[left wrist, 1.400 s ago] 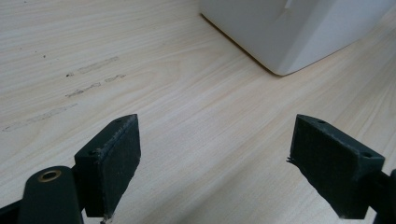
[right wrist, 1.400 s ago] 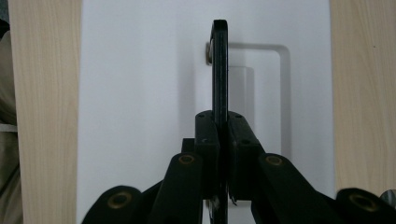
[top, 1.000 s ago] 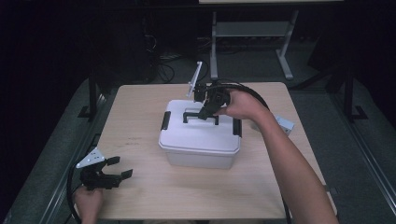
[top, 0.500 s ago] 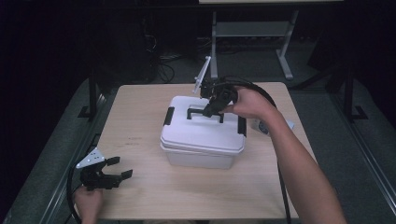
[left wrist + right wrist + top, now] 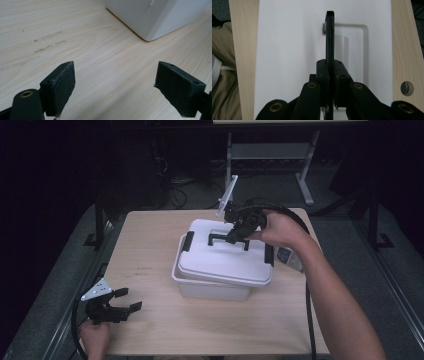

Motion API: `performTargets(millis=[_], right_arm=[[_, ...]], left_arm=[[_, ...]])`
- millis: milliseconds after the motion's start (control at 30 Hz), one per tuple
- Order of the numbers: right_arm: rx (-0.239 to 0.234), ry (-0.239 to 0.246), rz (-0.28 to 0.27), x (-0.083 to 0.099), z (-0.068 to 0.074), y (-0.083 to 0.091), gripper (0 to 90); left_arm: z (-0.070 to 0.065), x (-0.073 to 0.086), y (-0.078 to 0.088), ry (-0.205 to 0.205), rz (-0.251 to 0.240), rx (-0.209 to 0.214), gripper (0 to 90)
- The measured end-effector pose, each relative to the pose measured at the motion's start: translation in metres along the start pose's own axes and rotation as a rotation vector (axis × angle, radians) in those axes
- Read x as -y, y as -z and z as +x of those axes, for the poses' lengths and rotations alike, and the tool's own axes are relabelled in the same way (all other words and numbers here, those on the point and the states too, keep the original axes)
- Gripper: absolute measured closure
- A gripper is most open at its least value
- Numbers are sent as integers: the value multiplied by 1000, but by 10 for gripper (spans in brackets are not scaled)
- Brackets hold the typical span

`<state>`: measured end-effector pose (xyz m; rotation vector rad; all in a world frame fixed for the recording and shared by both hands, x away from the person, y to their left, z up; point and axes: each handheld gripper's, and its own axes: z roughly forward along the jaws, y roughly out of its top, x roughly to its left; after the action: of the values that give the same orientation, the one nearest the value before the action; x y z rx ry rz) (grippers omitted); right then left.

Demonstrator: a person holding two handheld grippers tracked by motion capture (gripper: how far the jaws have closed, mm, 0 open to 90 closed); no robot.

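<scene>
A white plastic storage box [image 5: 212, 287] sits near the middle of the light wooden table [image 5: 150, 255], its long axis running across the table from the person's left to right, a little skewed so the right end sits nearer the person. Its white lid [image 5: 225, 257] is lifted off the rim and tilted, the far edge raised and the near edge low, overhanging the box toward the right. A black latch [image 5: 187, 241] hangs at the lid's left end and another [image 5: 269, 255] at its right end. The right gripper [image 5: 235, 236] reaches in from the right with the hand [image 5: 280, 227] behind it, and its jaws are pressed together on the lid's black handle [image 5: 227, 239], which stands upright out of its recess. In the right gripper view the handle [image 5: 330, 35] runs as a thin black bar straight up from between the closed pads [image 5: 322, 75], with the lid's rectangular recess [image 5: 354, 50] beside it. The left gripper [image 5: 131, 309] rests low at the near left corner of the table, well apart from the box, held by the left hand [image 5: 94, 337], pointing toward the right. In the left gripper view its jaws stand wide apart with bare tabletop between them, and a rounded lower corner of the box [image 5: 150, 37] shows ahead.
</scene>
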<state>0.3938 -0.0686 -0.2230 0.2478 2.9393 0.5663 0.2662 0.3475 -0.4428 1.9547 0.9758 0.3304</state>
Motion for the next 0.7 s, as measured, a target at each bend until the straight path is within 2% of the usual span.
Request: performTargets(millis=[300, 700], right_arm=[[10, -18, -18, 13, 3, 12, 845], [31, -44, -8, 42, 9, 25, 845]], left_arm=[[0, 0, -1, 0, -1, 4, 156], [-1, 0, -2, -5, 0, 0, 155]])
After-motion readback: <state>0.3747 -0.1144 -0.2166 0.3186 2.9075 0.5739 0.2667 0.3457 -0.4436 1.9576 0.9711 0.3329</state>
